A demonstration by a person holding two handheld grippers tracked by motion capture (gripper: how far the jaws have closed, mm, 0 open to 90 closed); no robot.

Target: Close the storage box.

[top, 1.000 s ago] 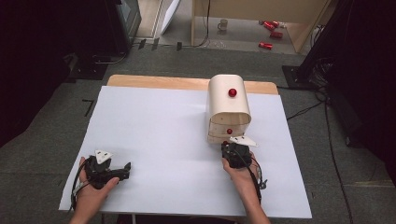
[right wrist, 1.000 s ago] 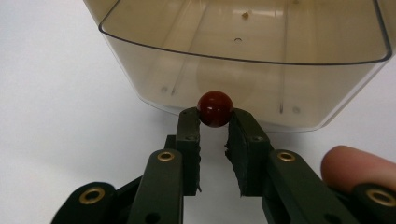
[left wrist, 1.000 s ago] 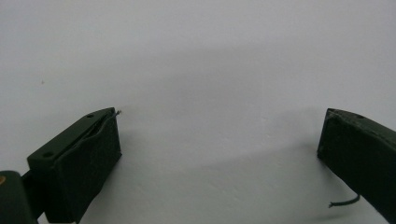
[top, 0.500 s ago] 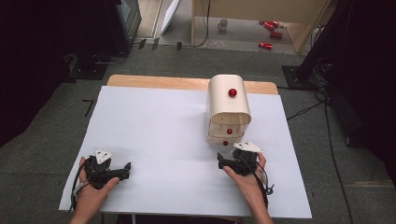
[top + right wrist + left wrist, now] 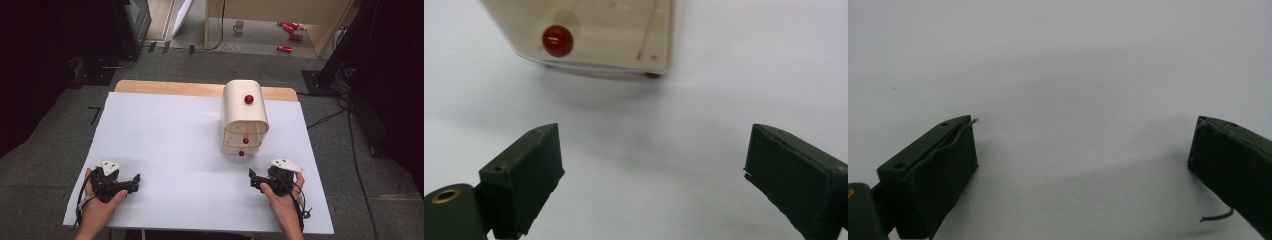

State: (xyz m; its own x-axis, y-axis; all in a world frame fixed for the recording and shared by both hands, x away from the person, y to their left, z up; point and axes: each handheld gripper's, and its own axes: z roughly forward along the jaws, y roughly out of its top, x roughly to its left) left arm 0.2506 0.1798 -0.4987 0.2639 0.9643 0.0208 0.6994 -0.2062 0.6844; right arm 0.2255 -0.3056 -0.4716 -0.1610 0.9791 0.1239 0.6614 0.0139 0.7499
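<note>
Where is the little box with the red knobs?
In the high view, the small wooden drawer chest stands right of the table's middle, just beyond the right tongs.

Cream drawer cabinet with red knobs on white table, both grippers apart near front edge.

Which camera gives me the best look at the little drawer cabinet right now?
High view: the whole drawer cabinet and three red knobs show. The right gripper view catches just its tilted lower front with one knob; the left gripper view looks at white tabletop.

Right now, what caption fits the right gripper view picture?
Open black jaws of the right gripper face a small wooden drawer box with a red knob.
</note>
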